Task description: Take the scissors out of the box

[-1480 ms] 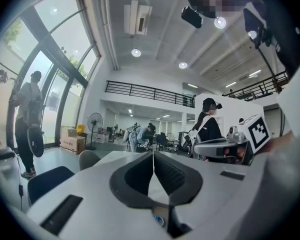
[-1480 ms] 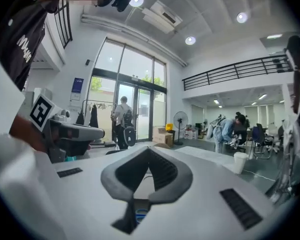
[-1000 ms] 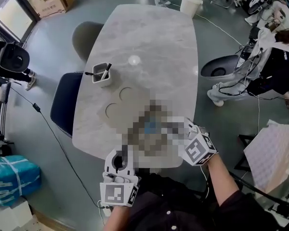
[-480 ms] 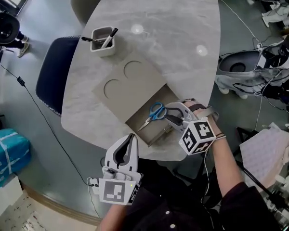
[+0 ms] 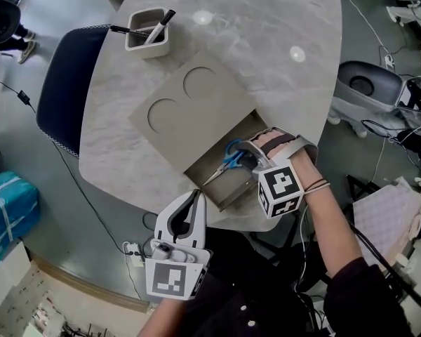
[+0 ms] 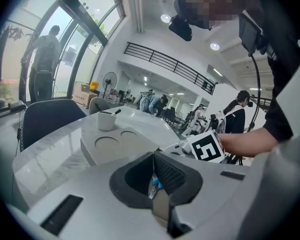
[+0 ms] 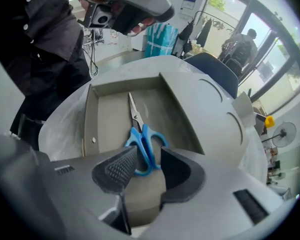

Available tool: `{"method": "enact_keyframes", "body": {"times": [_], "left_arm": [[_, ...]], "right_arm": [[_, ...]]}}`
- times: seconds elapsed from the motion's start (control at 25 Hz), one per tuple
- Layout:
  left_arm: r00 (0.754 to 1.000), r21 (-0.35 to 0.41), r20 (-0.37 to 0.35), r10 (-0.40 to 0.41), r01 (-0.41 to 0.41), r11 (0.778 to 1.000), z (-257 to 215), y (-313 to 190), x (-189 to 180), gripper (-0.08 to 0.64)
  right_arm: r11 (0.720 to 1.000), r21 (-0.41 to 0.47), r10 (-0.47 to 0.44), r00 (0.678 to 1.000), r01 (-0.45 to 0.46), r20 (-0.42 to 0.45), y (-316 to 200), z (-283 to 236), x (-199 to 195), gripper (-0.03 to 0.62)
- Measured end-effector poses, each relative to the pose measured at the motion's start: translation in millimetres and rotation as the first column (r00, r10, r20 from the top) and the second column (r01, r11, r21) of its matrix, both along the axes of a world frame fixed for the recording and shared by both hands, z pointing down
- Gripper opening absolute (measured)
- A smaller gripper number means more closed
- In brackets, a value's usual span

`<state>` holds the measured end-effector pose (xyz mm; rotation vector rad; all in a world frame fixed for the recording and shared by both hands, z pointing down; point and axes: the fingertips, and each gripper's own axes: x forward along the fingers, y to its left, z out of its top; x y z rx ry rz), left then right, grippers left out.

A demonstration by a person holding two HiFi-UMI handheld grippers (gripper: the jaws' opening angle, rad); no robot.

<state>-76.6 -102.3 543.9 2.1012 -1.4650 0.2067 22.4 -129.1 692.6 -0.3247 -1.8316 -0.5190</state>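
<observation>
Head view: right tongs point(image 5: 246, 158), just opening, straddle scissors point(image 5: 229, 160) by box point(image 5: 189, 118) wall; left tongs point(image 5: 196, 198) clenched.

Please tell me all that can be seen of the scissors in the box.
The scissors have two blue plastic handle loops and thin, bright metal blades, closed together. They lie flat on the floor of the open box, handles toward the right gripper, blades pointing away from it. The fingers of that gripper have just been opening; they stand apart on either side of the handles and do not press on them.
</observation>
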Motion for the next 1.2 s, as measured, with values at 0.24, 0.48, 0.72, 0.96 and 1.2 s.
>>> {"method": "enact_keyframes", "body": {"times": [0.24,0.48,0.72,0.96,1.2], "left_arm": [[1.000,-0.056,-0.013,0.005,-0.005,0.998,14.1,-0.7,3.6,0.017],[1.000,-0.021,-0.001,0.004,-0.004,1.000,13.3,-6.9,4.4,0.017],[1.000,-0.008,-0.002,0.013,-0.013,1.000,1.1,-4.7,11.5,0.017],[1.000,0.047,0.014,0.012,-0.013,0.999,-22.4,-4.4,12.5,0.017],[0.999,0.106,0.044,0.020,-0.025,0.994,-49.6,-1.4,12.1,0.017]], "right_arm": [[0.995,-0.055,-0.088,0.991,0.083,-0.100,5.6,12.1,2.2,0.111],[0.993,-0.109,-0.069,0.987,0.053,-0.146,10.1,14.7,3.0,0.068],[0.995,-0.100,-0.046,0.980,0.027,-0.193,11.4,16.4,0.5,0.081],[1.000,-0.030,-0.012,0.978,0.006,-0.211,16.0,6.4,11.3,0.078],[0.995,0.063,0.080,0.986,-0.072,-0.145,7.6,-33.3,22.5,0.078]]}}
